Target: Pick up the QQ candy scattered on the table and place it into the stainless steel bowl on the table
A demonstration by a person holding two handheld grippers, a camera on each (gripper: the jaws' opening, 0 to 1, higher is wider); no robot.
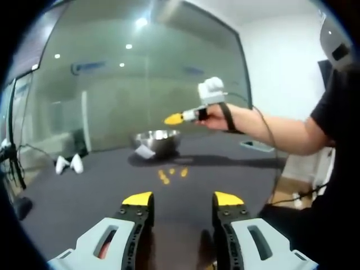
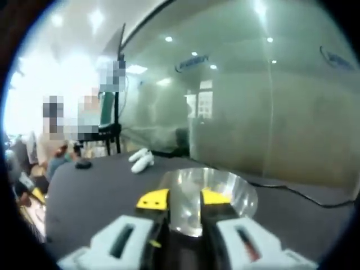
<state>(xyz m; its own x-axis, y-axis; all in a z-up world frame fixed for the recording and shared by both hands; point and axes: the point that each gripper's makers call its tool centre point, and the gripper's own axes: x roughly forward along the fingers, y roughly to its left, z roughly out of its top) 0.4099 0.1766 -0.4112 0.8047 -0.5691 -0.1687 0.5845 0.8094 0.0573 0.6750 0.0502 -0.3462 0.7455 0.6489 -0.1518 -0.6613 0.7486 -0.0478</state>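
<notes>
Several QQ candies (image 1: 170, 174) lie scattered on the dark surface (image 1: 84, 191) just in front of the stainless steel bowl (image 1: 158, 142), straight ahead of the left gripper (image 1: 183, 199), whose jaws stand spread and empty. Over the bowl's rim hangs the right gripper (image 2: 184, 197), jaws slightly parted; whether it pinches a candy I cannot tell.

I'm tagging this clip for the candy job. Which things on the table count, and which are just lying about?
Belong to the job:
- stainless steel bowl
- yellow candies scattered on the dark table
- right gripper above the bowl
- left gripper, fingers apart

Just lying about:
- two white objects at the table's edge
- black cable
- phone-like flat item
</notes>
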